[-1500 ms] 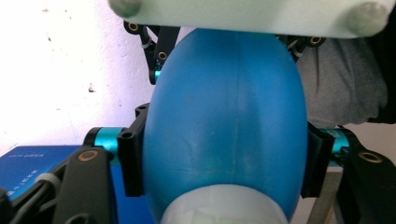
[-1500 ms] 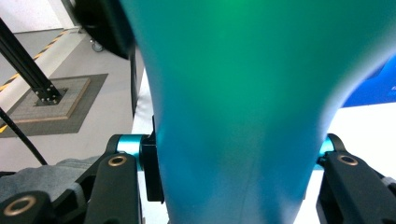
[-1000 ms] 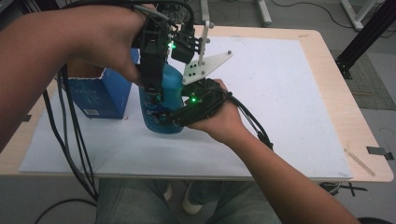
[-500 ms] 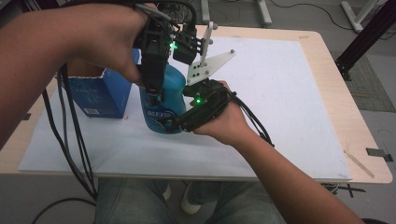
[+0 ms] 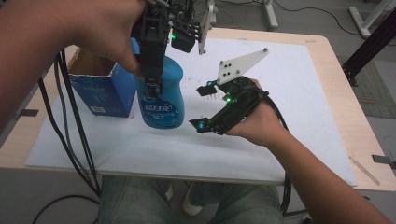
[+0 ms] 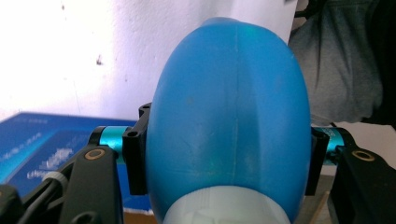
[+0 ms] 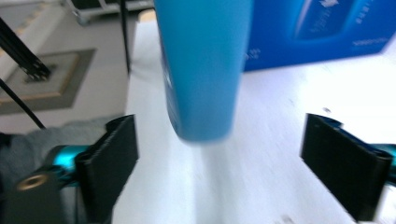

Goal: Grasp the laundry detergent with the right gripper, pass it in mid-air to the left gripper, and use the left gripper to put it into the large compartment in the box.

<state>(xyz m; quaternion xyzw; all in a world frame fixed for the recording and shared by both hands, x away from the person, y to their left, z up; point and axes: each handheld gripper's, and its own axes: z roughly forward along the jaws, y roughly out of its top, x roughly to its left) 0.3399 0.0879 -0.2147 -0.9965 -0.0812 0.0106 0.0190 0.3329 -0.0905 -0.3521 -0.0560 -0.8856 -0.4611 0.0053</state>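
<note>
While the blue plastic bottle [image 5: 161, 95] is gripped by the left gripper [image 5: 152, 86], the right gripper [image 5: 202, 107], jaws just opened wide and empty, should be kept clear.

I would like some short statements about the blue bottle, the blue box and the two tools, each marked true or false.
1. The left tool is clamped on the blue bottle. True.
2. The right tool grips the bottle's base. False: its jaws have just been opening and now stand wide apart, to the right of the bottle, without touching it.
3. The blue box stands to the left of the bottle in the high view. True.
4. The box is closed on top. False: its top is open.
5. The table top is covered by a red cloth. False: a white sheet lies on it.
</note>
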